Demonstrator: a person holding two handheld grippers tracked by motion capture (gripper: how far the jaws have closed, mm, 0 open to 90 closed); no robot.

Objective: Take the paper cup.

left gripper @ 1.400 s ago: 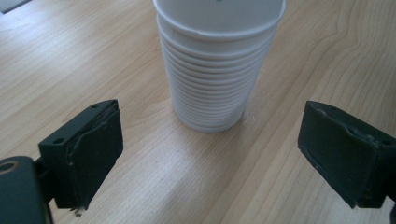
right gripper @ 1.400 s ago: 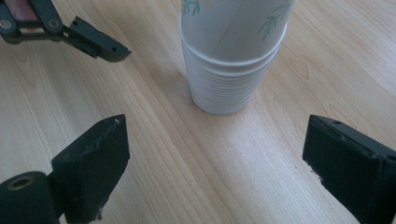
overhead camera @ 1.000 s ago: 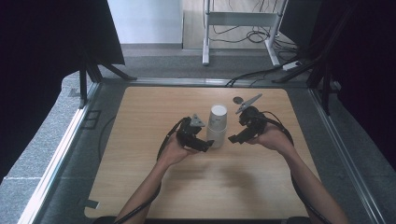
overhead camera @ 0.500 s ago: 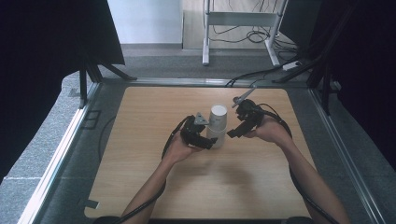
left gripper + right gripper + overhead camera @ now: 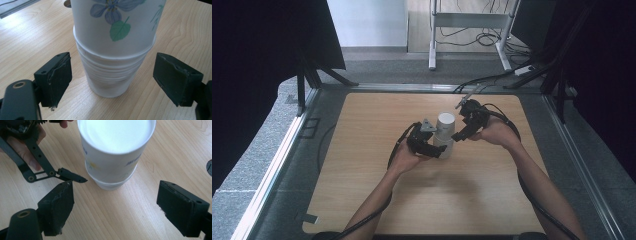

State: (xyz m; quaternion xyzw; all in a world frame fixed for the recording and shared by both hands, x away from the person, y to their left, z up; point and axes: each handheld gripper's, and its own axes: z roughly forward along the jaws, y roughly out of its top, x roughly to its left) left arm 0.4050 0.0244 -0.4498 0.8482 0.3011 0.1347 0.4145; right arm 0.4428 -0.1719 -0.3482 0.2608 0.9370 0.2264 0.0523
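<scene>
High view: one stack of paper cups stands upright near the middle of the wooden table. The left gripper sits low against the stack's near left side, and the right gripper comes in from the right near its top. Two hands hold the two grippers; a black cable trails from each.

Left gripper view: the stack shows a top cup printed with a blue flower and a green leaf, seated over a run of nested cup rims below; the rims are too close together to count. The two black pads stand on either side of the lower cups with a gap on each side, not touching. These jaws have just been closing, with the stack between them.

Right gripper view: the stack is seen from above, its top a plain white disc. Small blue lettering on the cup wall is too blurred to read. The pads stand wide, short of the stack and clear of it, and have just been closing. The left gripper shows beyond, at the stack's base.
</scene>
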